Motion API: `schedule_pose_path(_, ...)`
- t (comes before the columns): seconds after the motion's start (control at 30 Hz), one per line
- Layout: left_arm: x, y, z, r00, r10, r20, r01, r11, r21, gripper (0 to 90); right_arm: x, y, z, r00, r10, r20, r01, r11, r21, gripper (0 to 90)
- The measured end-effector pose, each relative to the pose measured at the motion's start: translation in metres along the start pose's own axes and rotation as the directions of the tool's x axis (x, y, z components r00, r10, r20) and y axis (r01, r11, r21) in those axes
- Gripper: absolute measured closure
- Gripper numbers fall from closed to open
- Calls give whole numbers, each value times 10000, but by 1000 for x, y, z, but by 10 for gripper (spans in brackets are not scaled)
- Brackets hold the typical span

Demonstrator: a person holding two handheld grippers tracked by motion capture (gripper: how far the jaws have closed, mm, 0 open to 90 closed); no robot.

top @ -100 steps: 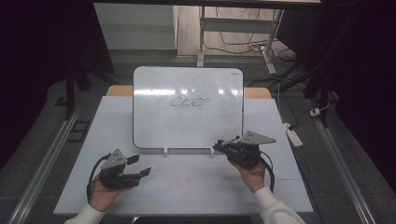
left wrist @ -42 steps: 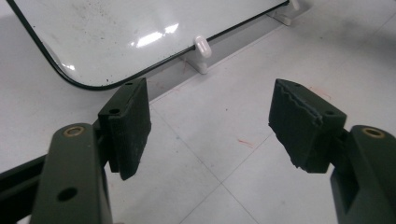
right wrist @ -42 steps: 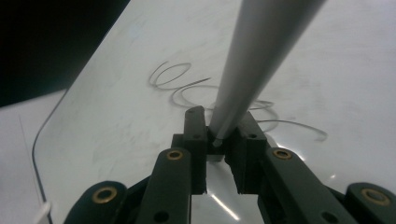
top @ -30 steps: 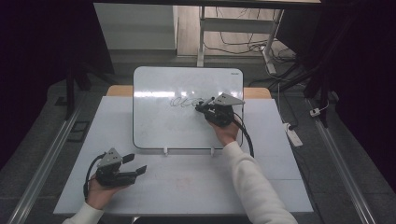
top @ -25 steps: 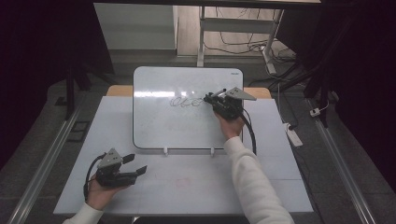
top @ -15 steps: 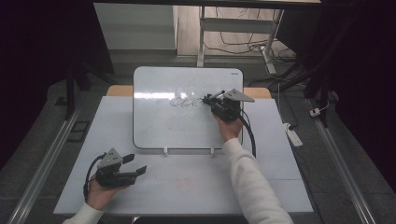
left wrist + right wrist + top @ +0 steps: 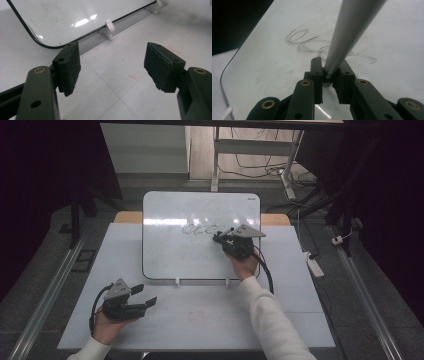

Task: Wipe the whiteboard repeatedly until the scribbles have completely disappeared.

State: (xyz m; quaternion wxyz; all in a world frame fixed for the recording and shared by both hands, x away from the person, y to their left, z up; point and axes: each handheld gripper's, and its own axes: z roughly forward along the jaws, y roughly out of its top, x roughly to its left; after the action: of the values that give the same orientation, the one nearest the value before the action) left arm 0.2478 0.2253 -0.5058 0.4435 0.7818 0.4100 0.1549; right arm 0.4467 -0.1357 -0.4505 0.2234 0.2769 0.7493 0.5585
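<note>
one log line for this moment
right gripper: shut on marker, over whiteboard scribble | left gripper: open, empty, above table

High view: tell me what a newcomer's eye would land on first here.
First the whiteboard propped at the far middle of the white table, with looping dark scribbles near its centre. Next, the right gripper held over the board just right of the scribbles, its jaws clamped on a grey marker that points toward the writing. Last, the left gripper at the near left of the table, its jaws wide apart with nothing between them.
</note>
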Motion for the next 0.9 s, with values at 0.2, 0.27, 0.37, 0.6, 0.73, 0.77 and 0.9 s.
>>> schedule_pose_path(0.2,-1,1,-1,10000,19,5,-19,10000,-85,302,-29,10,-6,9885,1254,843,-1169,9882,-994,785)
schedule_pose_path(0.27,1,1,0,10000,-24,14,24,10000,-55,302,-14,9,3,9978,605,265,-590,9968,-546,785)
schedule_pose_path(0.37,1,0,-1,10000,-57,-4,57,10000,-55,302,-16,12,3,9982,432,410,-408,9976,-566,785)
schedule_pose_path(0.6,1,1,0,10000,-29,37,30,10000,-74,302,-17,12,7,9955,933,158,-920,9932,-715,785)
schedule_pose_path(0.73,0,0,-1,10000,-36,16,36,10000,-91,302,-13,15,12,9986,536,26,-534,9970,-564,785)
schedule_pose_path(0.77,0,0,-2,10000,-41,26,41,9999,-132,302,-20,17,8,9953,913,316,-884,9926,-833,785)
schedule_pose_path(0.9,1,1,-1,10000,-33,30,33,9999,-111,302,-17,15,10,9946,1020,205,-1000,9916,-817,785)
